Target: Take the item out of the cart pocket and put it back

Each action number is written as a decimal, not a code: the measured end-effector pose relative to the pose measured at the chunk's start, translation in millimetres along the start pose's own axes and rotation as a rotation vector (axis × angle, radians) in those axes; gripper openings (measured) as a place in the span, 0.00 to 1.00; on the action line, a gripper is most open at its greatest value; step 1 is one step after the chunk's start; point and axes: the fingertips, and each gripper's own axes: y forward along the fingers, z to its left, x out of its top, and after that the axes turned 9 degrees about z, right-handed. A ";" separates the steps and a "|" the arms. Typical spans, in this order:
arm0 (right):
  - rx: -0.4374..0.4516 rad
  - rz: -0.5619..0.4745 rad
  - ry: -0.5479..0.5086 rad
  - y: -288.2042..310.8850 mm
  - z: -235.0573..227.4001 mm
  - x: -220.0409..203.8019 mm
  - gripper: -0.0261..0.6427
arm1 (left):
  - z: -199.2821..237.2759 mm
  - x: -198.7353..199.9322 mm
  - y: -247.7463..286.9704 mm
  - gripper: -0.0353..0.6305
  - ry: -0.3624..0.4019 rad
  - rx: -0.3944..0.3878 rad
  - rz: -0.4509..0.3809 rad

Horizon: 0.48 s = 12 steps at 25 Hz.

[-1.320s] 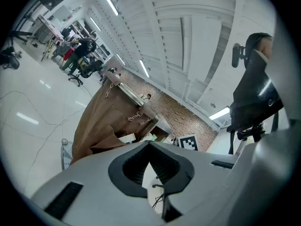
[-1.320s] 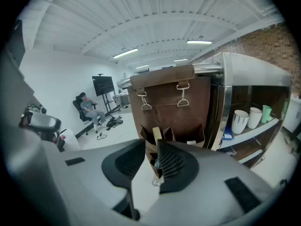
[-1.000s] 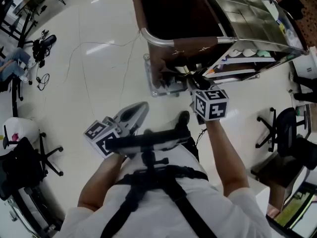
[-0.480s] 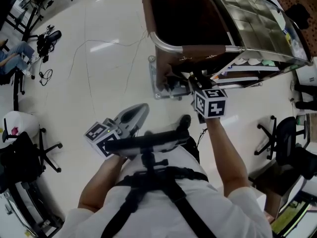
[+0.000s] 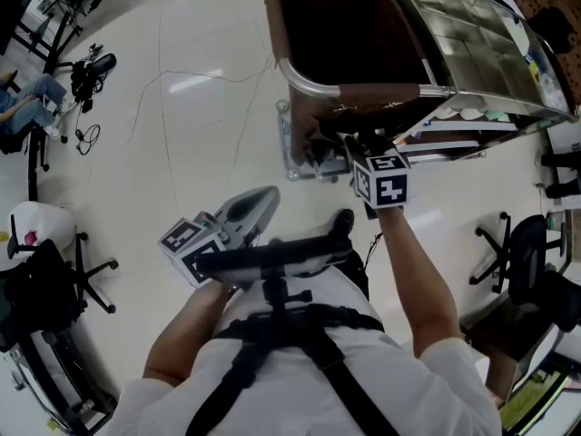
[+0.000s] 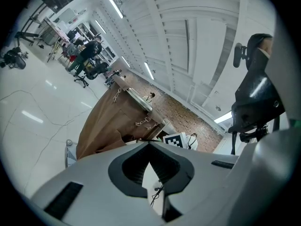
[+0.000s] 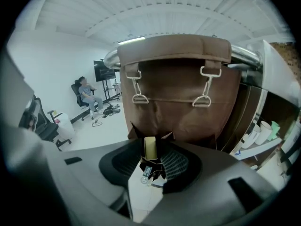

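Your cart (image 5: 363, 89) stands ahead, its brown pocket (image 7: 178, 98) facing you. Your right hand-held gripper (image 7: 154, 142) is at the pocket's mouth. Its jaws have just been opening wide, and the yellowish item (image 7: 150, 150) stands unpressed between them. Your left hand-held gripper (image 6: 149, 147) holds nothing, tips together.

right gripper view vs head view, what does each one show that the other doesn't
Only the right gripper view: a small yellowish item at the mouth of the pocket. Only the head view: the left hand-held gripper and the person's chest harness. Both: the brown bag hanging on the cart's metal rail.
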 end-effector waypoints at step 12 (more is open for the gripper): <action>-0.025 0.078 -0.032 26.7 -2.6 -10.7 0.22 | 3.0 0.2 0.8 0.04 -0.014 0.008 -0.004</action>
